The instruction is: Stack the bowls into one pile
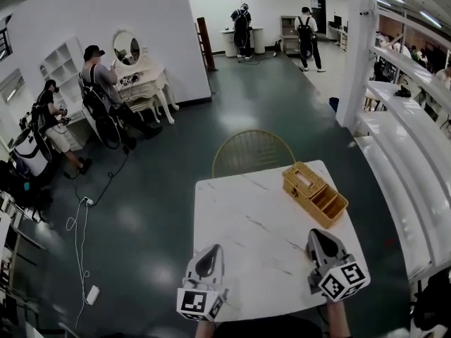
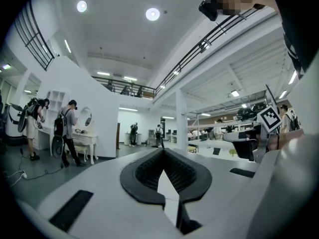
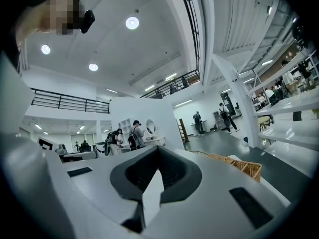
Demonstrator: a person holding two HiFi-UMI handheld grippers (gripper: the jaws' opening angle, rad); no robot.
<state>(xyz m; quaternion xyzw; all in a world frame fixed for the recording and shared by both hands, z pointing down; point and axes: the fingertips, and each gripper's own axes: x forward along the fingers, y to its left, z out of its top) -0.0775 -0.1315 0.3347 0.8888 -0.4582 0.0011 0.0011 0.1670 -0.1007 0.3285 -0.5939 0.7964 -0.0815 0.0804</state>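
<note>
Two hand-held grippers, both closed and empty, over a white marble bench

The left hand-held gripper (image 1: 211, 253) and the right hand-held gripper (image 1: 320, 236) hover level above the near edge of the bench (image 1: 261, 217). Each has its jaws together at the tips with nothing between them (each gripper view shows only pale background in the slit behind the tips). A wicker basket (image 1: 315, 194) sits at the bench's far right corner and a gold wire chair (image 1: 252, 153) stands behind it. Where the bowls are, no view tells.
</note>
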